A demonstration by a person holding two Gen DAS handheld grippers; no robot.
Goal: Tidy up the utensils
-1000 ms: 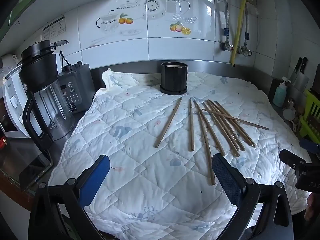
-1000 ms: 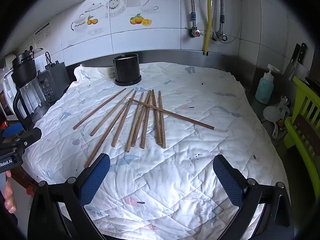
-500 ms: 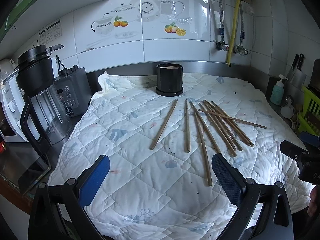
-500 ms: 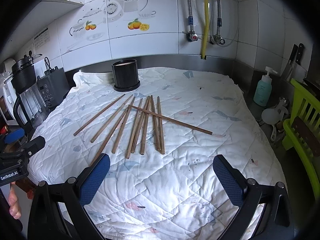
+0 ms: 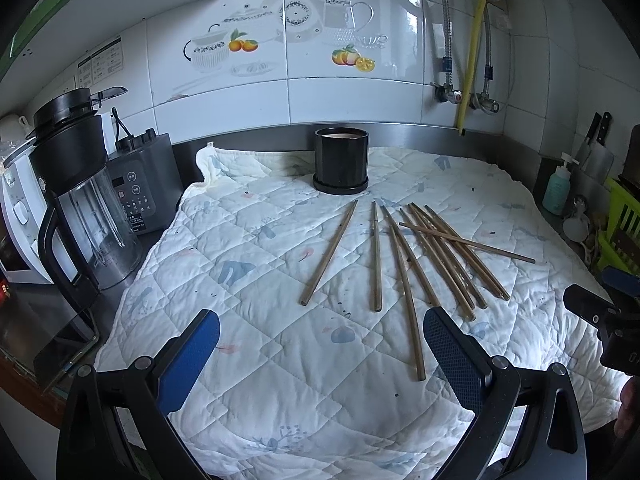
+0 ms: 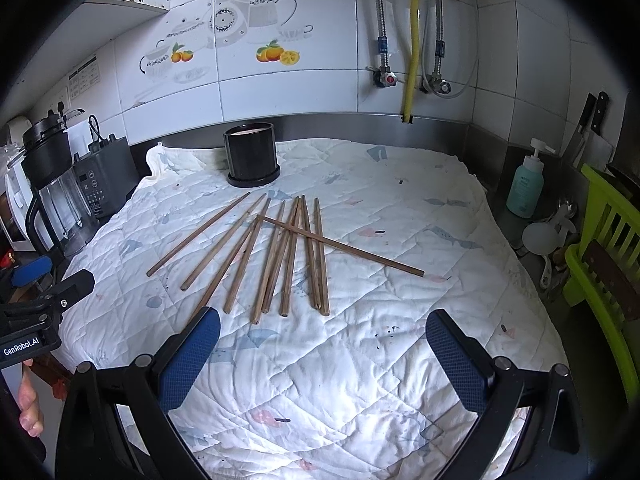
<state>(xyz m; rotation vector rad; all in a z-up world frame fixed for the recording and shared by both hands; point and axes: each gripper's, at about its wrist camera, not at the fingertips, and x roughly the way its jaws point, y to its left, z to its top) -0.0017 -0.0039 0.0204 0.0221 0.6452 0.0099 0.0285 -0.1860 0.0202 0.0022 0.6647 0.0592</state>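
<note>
Several brown wooden chopsticks (image 5: 404, 256) lie fanned out on a white quilted cloth (image 5: 260, 264), one lying crosswise over the others; they also show in the right wrist view (image 6: 276, 256). A black round holder (image 5: 341, 160) stands upright behind them near the wall, also in the right wrist view (image 6: 252, 156). My left gripper (image 5: 320, 344) is open and empty, above the cloth's near edge, short of the chopsticks. My right gripper (image 6: 322, 344) is open and empty, just in front of the chopstick ends.
A blender jug (image 5: 80, 200) and a grey appliance (image 5: 140, 184) stand left of the cloth. A soap bottle (image 6: 524, 184), knives (image 6: 592, 120) and a green rack (image 6: 600, 248) are on the right. Pipes and a yellow hose (image 6: 412, 40) run down the tiled wall.
Both views have shifted slightly: the chopsticks and holder sit a little lower and nearer in frame. Both grippers stay open and empty.
</note>
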